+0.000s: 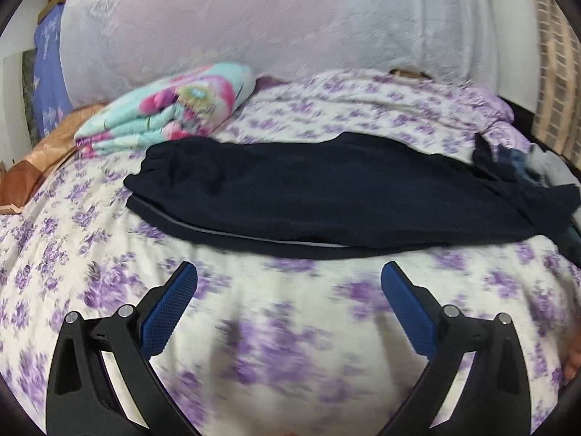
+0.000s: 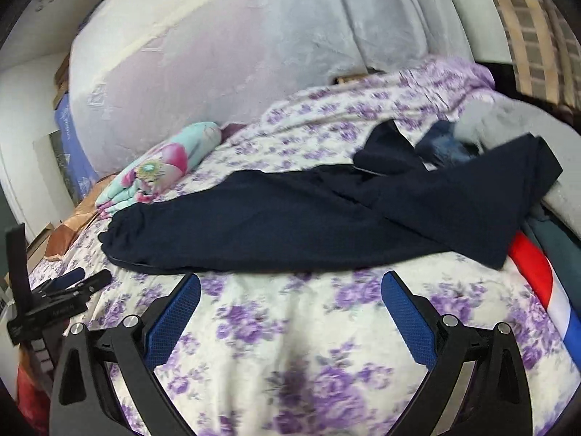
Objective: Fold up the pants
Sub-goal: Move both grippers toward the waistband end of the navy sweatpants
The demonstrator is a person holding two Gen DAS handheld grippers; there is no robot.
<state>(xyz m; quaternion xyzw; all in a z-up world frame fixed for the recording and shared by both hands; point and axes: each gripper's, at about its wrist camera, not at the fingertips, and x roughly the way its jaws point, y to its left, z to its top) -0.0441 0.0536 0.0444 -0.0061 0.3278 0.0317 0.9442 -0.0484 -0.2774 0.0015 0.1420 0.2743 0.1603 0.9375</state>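
Note:
Dark navy pants (image 1: 308, 192) lie stretched left to right across a bed with a white and purple flowered sheet (image 1: 283, 327). The waist end is at the left and the legs run to the right onto a clothes pile. My left gripper (image 1: 288, 272) hovers open over the sheet, just short of the pants' near edge, with nothing between its blue pads. In the right wrist view the same pants (image 2: 308, 225) lie ahead, and my right gripper (image 2: 290, 281) is open and empty, close to their near edge. The left gripper (image 2: 69, 283) also shows at that view's left edge.
A folded floral blanket (image 1: 170, 105) sits behind the pants' left end. A large pale mattress or padded headboard (image 1: 254, 18) stands behind the bed. Loose clothes (image 2: 472, 134) and a red, white and blue cloth (image 2: 537, 272) are piled at the right.

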